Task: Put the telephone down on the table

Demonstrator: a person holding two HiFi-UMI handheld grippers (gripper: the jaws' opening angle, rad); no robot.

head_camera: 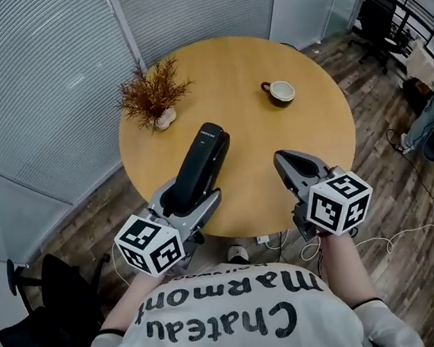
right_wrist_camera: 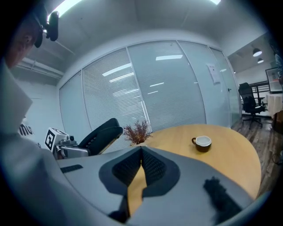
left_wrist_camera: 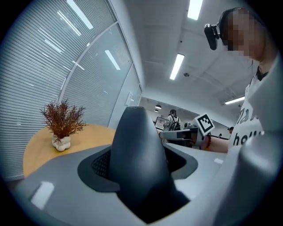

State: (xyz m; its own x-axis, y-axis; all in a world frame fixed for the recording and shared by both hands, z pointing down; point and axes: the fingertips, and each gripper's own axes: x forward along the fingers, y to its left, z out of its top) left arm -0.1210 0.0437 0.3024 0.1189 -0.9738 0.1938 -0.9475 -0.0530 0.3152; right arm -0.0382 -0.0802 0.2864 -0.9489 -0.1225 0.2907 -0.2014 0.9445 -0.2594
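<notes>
we see the left gripper (head_camera: 190, 198) in the lower left of the head view, its marker cube nearest the person and its jaws pointing away toward the upper right. the jaws are clamped on the lower end of a black telephone handset (head_camera: 206, 156), one jaw on each side. in the left gripper view the handset fills the gap between the pads. it rises out of the jaws at a slant, its far end above the near part of the round wooden desk (head_camera: 234, 71). in the right gripper view it hangs tilted in the air at mid left, clear of the desk top.

the right gripper (head_camera: 286, 166) sits just right of centre, held by a hand whose forearm (head_camera: 344, 259) runs down toward the bottom right. it points to the upper left, with its tips over the desk's near edge. its jaws are together at the tips with nothing between them.

farther up the frame, a dark cup (head_camera: 278, 92) with a pale inside stands on the desk, and a small pale vase of dried reddish twigs (head_camera: 154, 94) stands at the desk's left edge.
</notes>
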